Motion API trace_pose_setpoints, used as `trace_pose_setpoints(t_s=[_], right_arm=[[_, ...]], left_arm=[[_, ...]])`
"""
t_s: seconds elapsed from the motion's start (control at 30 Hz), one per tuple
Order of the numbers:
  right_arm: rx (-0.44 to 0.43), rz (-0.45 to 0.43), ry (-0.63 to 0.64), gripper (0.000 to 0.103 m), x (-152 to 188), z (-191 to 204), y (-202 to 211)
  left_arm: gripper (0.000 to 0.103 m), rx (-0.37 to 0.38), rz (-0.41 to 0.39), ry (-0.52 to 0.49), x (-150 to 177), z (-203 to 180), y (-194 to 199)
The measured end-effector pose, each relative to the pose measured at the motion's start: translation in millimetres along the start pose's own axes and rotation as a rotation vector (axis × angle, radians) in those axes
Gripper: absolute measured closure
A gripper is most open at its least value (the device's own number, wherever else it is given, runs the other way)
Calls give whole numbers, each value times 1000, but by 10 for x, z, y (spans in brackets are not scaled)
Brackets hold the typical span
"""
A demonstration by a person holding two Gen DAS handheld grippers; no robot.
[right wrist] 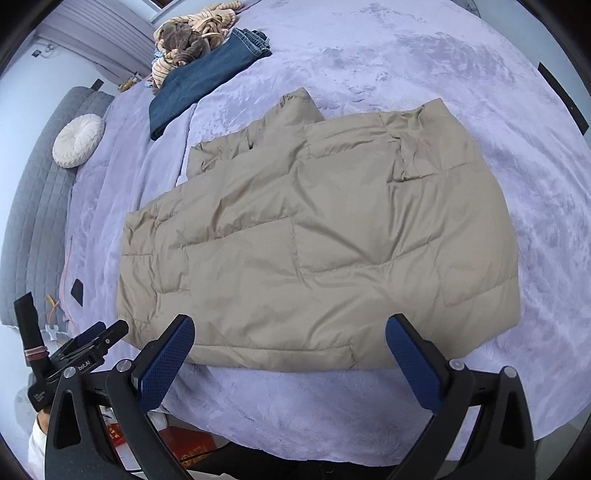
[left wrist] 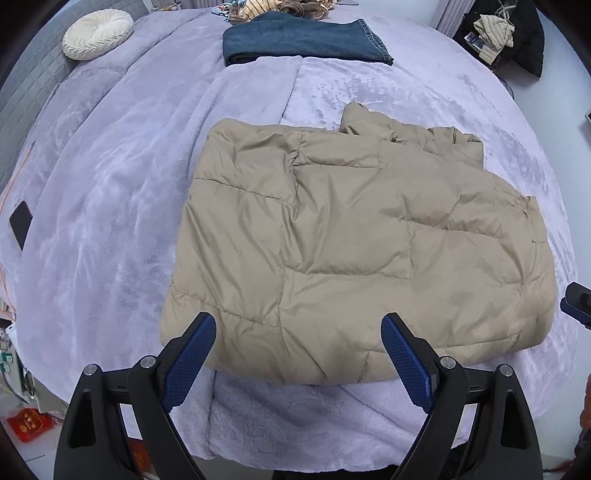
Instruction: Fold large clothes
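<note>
A tan quilted puffer jacket (left wrist: 351,236) lies folded flat on the lavender blanket (left wrist: 110,221), near the bed's front edge. My left gripper (left wrist: 299,326) hovers above the jacket's near hem, jaws wide open, with nothing between the blue pads (left wrist: 192,362). In the right wrist view the same jacket (right wrist: 314,240) fills the middle. My right gripper (right wrist: 290,326) also hangs open over the near hem and holds nothing. The left gripper (right wrist: 92,339) shows at the lower left there, and the right gripper's tip (left wrist: 576,302) shows at the right edge of the left wrist view.
Folded dark jeans (left wrist: 303,40) and a heap of striped clothes (right wrist: 192,37) lie at the far side of the bed. A round white cushion (left wrist: 98,33) sits by the grey headboard (right wrist: 33,206). A black phone (left wrist: 20,223) and red boxes (right wrist: 188,443) lie nearby.
</note>
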State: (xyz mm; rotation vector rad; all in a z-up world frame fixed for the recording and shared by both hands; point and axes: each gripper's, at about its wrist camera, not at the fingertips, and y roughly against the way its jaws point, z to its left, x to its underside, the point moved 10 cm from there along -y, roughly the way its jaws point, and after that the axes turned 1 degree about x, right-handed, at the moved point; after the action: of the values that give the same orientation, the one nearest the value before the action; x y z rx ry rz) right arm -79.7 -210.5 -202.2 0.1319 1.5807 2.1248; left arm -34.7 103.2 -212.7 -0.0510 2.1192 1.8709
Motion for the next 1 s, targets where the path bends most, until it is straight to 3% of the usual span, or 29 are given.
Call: trace_pose_setpoints(t_s=[0.13,0.33,0.47,0.6,0.77,1.0], right_arm=[[-31,37,24,0,-150,-20,-68],[-64,95,9,0,-195,84,-310],[-50,99,-30,0,-156,213,-461],[-46,112,-61,0,-13,372,-616],[-21,145,-95,0,108,385,-807],[2,98,-67,0,-65,444,-873]], left_arm=[[11,25,-23,56,-99,92,-15],[11,55,-22,81,-279,607,-165],[11,156,21,106,-436,971,-438],[11,288,79,57,-557,1086,-818],[11,516,198,-50,-544,794,-1219],[11,685,285,-79,-496,525,-1515]])
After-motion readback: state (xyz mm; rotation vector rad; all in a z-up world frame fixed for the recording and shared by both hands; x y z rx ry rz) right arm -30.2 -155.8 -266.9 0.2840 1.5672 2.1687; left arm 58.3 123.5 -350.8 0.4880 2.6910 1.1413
